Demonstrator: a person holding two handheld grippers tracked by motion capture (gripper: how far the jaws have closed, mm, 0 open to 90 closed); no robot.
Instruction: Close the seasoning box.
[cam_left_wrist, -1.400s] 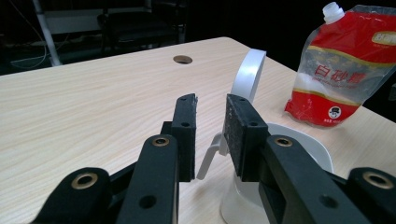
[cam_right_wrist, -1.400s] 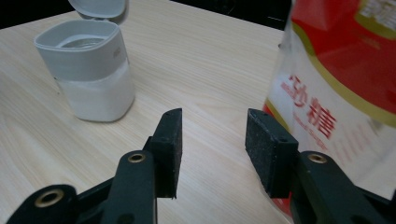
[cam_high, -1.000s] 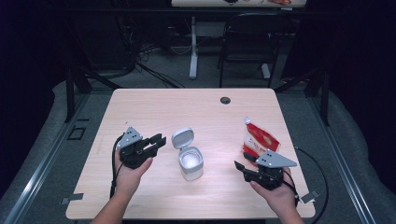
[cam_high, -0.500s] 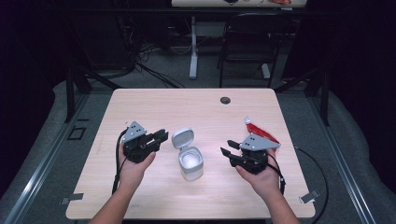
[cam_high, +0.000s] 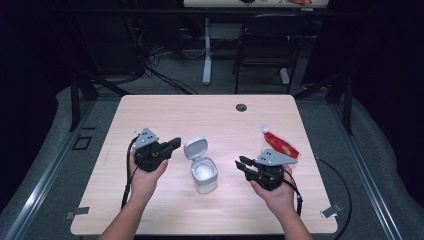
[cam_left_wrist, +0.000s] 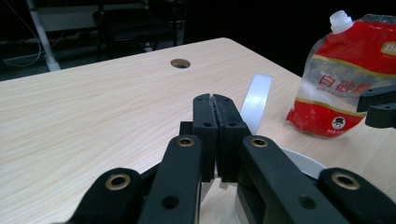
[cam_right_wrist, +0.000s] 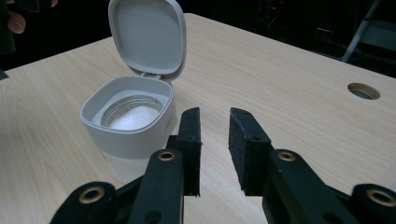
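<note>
The left gripper (cam_high: 172, 145) has its jaws clenched together on nothing, just to the left of the small grey plastic container with its hinged lid raised (cam_high: 202, 171). The right gripper (cam_high: 241, 165), to the container's right, has just been narrowing its jaws; a gap remains, nothing in it. Behind it lies the red and white spouted pouch (cam_high: 280, 146) on the pale wooden table (cam_high: 210, 115).

Black claws (cam_left_wrist: 215, 135), brass rivets, grey three-cornered plates

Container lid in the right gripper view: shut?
No: the hinged lid stands raised behind the grey container, and white powder shows inside.
</note>
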